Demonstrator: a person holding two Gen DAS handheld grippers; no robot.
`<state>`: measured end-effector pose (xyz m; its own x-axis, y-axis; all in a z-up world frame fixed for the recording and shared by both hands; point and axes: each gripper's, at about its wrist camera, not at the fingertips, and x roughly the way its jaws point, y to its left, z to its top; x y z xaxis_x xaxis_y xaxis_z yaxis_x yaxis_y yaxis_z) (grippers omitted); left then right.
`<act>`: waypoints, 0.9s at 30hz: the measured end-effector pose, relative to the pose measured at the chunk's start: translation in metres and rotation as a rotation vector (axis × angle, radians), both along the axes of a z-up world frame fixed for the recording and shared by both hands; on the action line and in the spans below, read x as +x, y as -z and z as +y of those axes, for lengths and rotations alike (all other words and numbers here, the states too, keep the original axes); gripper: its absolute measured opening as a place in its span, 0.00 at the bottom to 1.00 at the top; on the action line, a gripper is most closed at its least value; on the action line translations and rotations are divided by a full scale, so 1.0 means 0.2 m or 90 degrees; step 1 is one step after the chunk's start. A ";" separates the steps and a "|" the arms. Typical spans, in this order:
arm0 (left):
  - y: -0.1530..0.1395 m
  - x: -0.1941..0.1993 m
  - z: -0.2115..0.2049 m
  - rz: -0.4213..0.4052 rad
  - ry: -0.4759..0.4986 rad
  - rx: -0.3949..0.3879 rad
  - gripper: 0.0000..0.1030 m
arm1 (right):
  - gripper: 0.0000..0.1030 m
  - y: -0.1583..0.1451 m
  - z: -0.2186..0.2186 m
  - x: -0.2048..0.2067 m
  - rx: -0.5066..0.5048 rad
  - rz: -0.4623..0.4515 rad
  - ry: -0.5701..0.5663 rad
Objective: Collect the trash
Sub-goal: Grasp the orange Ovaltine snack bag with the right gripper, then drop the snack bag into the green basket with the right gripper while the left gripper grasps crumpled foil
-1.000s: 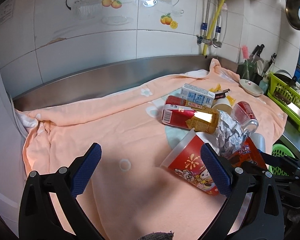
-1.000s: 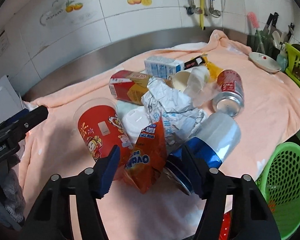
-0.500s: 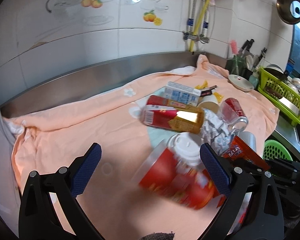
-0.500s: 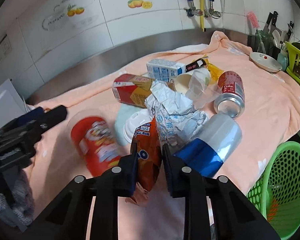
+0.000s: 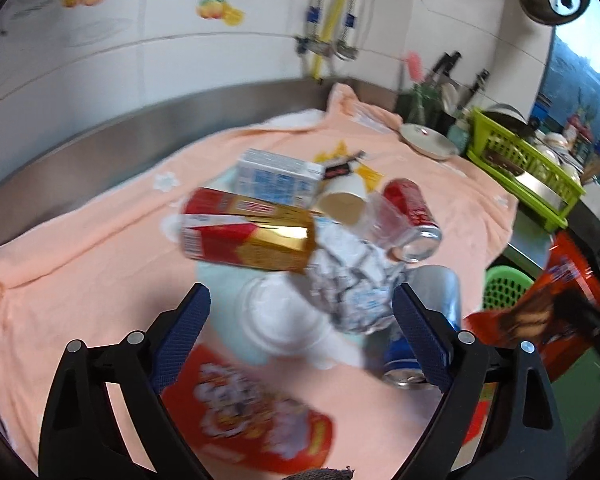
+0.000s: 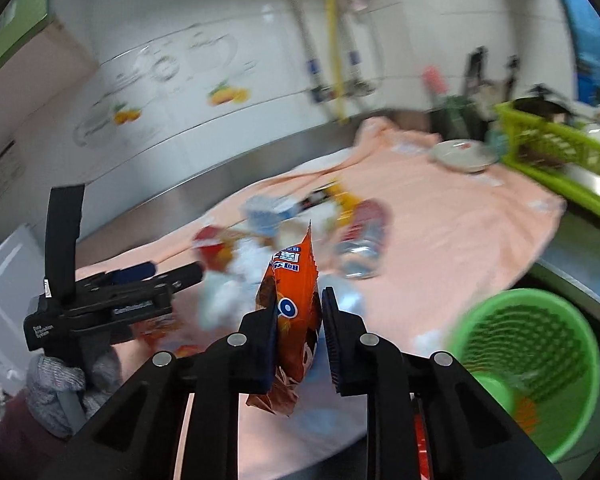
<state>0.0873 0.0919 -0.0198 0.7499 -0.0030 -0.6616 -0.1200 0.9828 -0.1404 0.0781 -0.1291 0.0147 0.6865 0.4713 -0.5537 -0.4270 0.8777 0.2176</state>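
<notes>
Lifted clear of the pile: orange snack packet [image 6: 296, 308], pinched in my right gripper [image 6: 300, 340]. Left gripper [image 5: 300, 336], closing slightly, stays wide and empty over the red cup [image 5: 248, 412]. Green basket [image 6: 540, 360] near; blur suggests the thin packet may slip.

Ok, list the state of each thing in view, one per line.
Right gripper: shut on the orange snack packet.
Orange snack packet: held upright, clear of the cloth.
Left gripper: jaws open, just been closing, gripping nothing.
Red paper cup: on its side.
Red soda can: on its side.
Green basket: upright, open-topped.
</notes>
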 end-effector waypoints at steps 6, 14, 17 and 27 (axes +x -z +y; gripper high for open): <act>0.09 0.18 -0.13 0.041 0.034 0.012 0.85 | 0.19 0.06 -0.32 0.06 -0.043 -0.003 0.123; 0.19 0.31 -0.13 0.084 0.032 -0.027 0.84 | 0.21 0.25 -0.67 0.16 -0.109 0.029 0.240; 0.22 0.34 -0.12 0.096 0.031 -0.045 0.78 | 0.36 0.33 -0.76 0.19 -0.124 0.046 0.270; 0.28 0.35 -0.10 0.105 0.050 -0.104 0.43 | 0.77 0.37 -0.80 0.17 -0.138 0.038 0.300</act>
